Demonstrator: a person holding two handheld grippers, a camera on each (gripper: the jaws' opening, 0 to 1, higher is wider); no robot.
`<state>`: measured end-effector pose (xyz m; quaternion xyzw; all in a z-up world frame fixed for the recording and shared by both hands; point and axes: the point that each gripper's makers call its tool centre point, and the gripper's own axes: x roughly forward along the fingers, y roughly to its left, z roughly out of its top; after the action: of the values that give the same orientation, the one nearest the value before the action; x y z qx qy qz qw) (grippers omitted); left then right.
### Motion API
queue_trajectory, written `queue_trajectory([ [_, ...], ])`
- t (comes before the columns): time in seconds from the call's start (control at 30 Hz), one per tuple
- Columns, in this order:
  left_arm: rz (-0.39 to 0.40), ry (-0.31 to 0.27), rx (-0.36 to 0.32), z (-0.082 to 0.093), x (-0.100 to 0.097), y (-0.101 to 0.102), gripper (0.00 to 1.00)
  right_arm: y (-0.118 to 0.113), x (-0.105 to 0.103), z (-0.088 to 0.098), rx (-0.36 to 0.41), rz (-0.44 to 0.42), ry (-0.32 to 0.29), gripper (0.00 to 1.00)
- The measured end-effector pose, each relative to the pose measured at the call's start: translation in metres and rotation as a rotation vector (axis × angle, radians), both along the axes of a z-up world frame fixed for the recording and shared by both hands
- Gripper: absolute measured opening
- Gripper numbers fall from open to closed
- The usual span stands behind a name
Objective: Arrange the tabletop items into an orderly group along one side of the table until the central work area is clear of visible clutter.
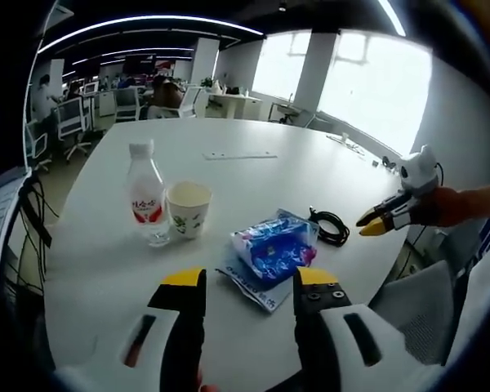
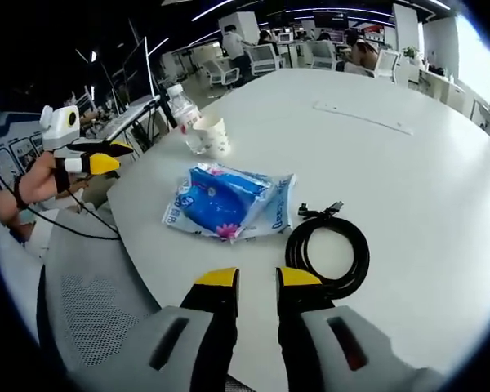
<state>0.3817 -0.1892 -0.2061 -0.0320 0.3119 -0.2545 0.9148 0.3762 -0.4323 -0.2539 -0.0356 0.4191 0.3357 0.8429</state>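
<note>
Crinkly plastic is your main headache: the blue tissue pack (image 2: 229, 202) sits mid-table with the black cable (image 2: 331, 249) coiled just beside it, and the water bottle (image 1: 145, 194) touches the paper cup (image 1: 188, 209) a bit further off from the pack. Your left gripper (image 1: 243, 282) hangs near the pack, jaws spread and empty, while your right gripper (image 2: 256, 279) hangs near the cable, jaws nearly together, also empty. Shove the pack carelessly and you'd probably drag the cable or knock the cup over.
</note>
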Motion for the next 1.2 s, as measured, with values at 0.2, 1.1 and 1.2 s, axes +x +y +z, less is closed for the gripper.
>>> queue_trajectory([
  [0.2, 0.005, -0.005, 0.003, 0.002, 0.004, 0.006, 0.42, 0.013, -0.001, 0.003, -0.001, 0.016, 0.007, 0.16],
  [1.1, 0.080, 0.005, 0.028, 0.003, -0.001, 0.043, 0.42, 0.063, 0.007, -0.024, 0.026, 0.085, 0.034, 0.20],
  [1.2, 0.096, 0.002, 0.026, 0.005, -0.003, 0.045, 0.42, 0.062, 0.016, -0.025, 0.023, 0.081, 0.028, 0.21],
])
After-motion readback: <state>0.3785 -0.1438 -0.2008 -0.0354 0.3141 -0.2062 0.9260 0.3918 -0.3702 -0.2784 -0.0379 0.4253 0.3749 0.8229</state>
